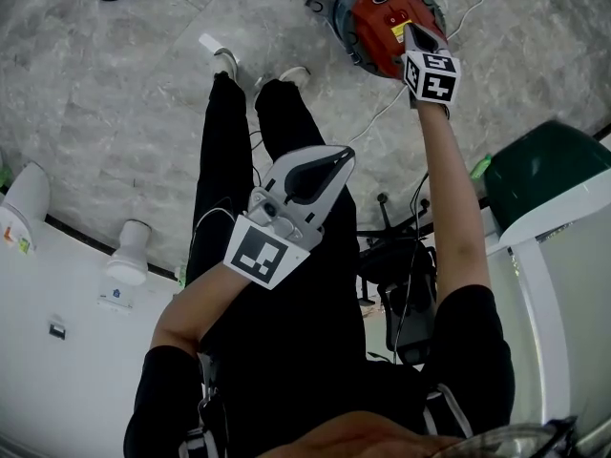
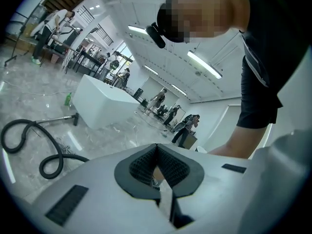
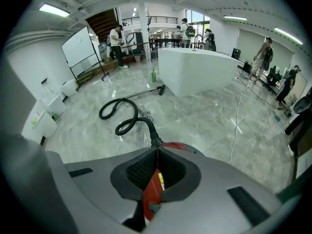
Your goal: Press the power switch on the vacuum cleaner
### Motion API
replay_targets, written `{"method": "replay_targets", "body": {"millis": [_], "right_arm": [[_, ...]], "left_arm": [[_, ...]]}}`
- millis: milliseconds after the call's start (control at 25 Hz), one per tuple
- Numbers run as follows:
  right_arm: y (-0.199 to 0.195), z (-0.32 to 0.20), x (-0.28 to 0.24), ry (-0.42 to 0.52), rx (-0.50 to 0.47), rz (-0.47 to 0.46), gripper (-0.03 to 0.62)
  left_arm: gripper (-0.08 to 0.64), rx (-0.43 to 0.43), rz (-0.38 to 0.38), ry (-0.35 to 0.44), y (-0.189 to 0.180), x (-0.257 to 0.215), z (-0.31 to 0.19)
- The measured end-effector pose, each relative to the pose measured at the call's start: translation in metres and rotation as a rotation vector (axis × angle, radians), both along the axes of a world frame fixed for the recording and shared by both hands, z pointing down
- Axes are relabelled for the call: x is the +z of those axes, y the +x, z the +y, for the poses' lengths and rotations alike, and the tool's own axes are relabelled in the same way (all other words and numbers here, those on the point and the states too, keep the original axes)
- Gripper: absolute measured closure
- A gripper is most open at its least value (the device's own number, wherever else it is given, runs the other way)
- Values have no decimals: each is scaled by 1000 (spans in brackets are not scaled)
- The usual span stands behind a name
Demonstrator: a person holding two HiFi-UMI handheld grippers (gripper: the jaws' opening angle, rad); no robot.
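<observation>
A red vacuum cleaner (image 1: 382,25) sits on the grey marble floor at the top of the head view, with a yellow label on its top. My right gripper (image 1: 417,34) is stretched out over it, jaws shut with their tips down on the red body. In the right gripper view the red shell (image 3: 155,191) shows through the gap behind the closed pads, and its black hose (image 3: 127,115) curls away across the floor. My left gripper (image 1: 342,155) hangs shut in front of the person's legs, holding nothing.
A white cable (image 1: 382,111) runs over the floor by the vacuum. A green-topped white bin (image 1: 549,175) stands at the right, white fixtures (image 1: 129,254) at the left. A white counter (image 3: 197,72) and several people stand farther off in the hall.
</observation>
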State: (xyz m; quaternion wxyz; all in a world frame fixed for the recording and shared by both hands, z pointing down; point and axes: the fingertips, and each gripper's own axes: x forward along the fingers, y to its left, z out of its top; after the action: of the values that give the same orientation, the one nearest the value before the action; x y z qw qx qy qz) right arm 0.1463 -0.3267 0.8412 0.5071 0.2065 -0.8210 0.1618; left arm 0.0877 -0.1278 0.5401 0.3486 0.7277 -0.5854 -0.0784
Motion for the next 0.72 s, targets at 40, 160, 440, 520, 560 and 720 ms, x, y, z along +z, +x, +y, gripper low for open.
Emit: {"method": "replay_targets", "body": {"millis": [40,160,440,520,560,720], "right_arm": [[0,-1,4,-1,-4,4,572],[3,-5,19,-17,13,13,572],[8,-15,48,-82,84,43,572],[7,-22,52,-96,105,46,572],[6,-24,55,-99,110,53,572],[10,-25,71,-132,112,81,572]], "left_arm": [[541,-8,2,-1,-2,1,0],[541,-31,9,-1,-6,5,0],[541,-49,19,-3,-6,8,-3],[541,-55,23,-3,-7,11,-5],[541,-57,24,-5,-7,12,-5],[541,-68,29,-11,-7,15,-6]]}}
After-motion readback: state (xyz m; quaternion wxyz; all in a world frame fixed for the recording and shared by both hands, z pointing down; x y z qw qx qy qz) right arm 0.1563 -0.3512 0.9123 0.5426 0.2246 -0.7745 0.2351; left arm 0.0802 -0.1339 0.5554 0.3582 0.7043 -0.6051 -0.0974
